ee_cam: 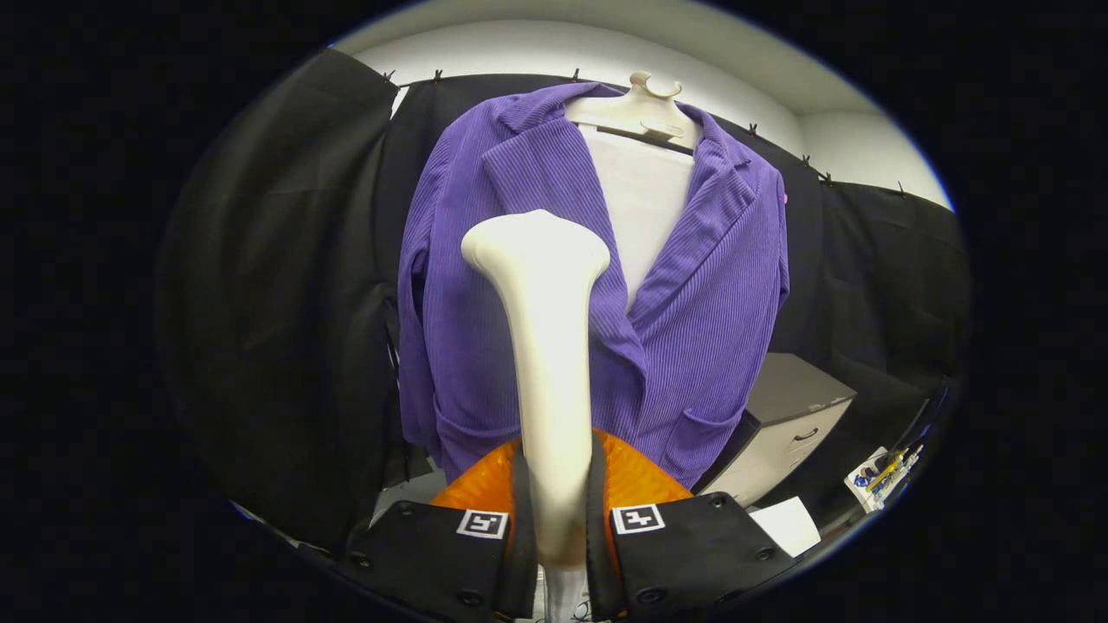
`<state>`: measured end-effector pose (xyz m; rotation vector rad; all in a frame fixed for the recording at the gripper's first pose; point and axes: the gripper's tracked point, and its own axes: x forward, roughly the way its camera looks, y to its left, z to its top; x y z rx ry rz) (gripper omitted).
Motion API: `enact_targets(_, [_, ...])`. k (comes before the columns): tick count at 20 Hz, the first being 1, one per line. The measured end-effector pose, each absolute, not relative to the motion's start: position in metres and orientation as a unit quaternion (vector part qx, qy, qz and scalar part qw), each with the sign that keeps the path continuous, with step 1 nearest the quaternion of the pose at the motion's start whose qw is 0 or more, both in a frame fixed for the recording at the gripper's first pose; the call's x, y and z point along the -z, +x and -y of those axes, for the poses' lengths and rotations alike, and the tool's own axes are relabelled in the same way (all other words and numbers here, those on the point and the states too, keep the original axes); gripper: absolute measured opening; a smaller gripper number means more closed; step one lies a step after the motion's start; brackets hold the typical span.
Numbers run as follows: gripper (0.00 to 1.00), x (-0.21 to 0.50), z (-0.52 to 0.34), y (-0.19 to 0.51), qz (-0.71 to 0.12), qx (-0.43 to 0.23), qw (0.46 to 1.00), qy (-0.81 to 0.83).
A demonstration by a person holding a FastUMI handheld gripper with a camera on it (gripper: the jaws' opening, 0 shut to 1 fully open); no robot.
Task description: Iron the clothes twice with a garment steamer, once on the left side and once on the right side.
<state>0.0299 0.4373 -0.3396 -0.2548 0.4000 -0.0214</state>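
Closest in, the gripper has both fingers clamped on the handle of the cream garment steamer, which stands upright between them, its flared head raised. Just beyond hangs the purple jacket on a pale hanger, steamer head before its left front panel. Black cloth lies behind; a grey drawer cabinet sits lower right.
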Motion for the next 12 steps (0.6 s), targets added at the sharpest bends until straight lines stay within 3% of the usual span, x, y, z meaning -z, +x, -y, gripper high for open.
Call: enact_targets(12, [0.31,0.417,-0.422,0.006,-0.271,0.019,0.955,-0.118])
